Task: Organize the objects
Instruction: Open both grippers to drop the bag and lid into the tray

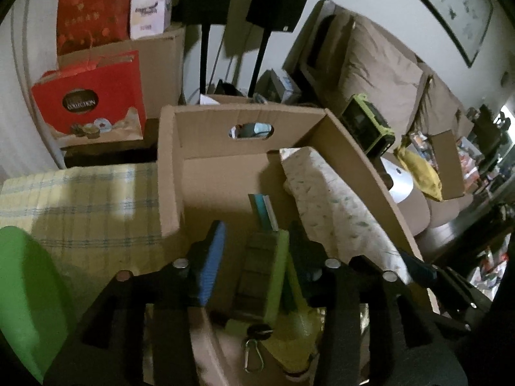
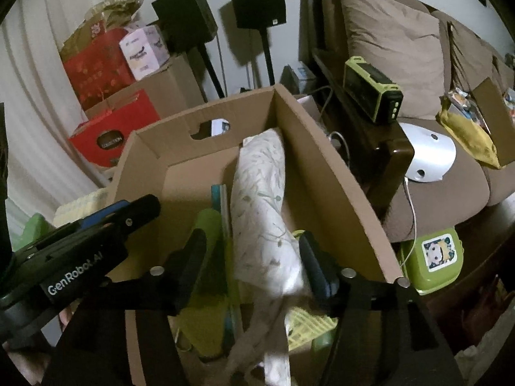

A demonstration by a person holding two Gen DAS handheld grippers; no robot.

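Observation:
An open cardboard box (image 1: 354,160) holds a rolled white floral cloth (image 1: 331,206) that leans along its right wall. A thin teal book (image 1: 264,212) stands beside it, and a green-edged dark case (image 1: 260,273) lies nearer me. My left gripper (image 1: 257,234) reaches into the box with the case between its fingers; a gap shows beside the blue pad (image 1: 210,263), so it is open. In the right wrist view my right gripper (image 2: 252,238) straddles the floral cloth (image 2: 260,199), open, with room on the left side. The left gripper (image 2: 128,212) shows at the left.
A metal carabiner (image 1: 252,357) lies at the box's near end. A yellow plaid cloth (image 1: 80,199) is to the left, with red bags (image 1: 93,96) and speaker stands (image 1: 206,54) behind. To the right are a brown sofa (image 2: 402,51), a green radio (image 2: 373,93) and a green lunchbox (image 2: 434,257).

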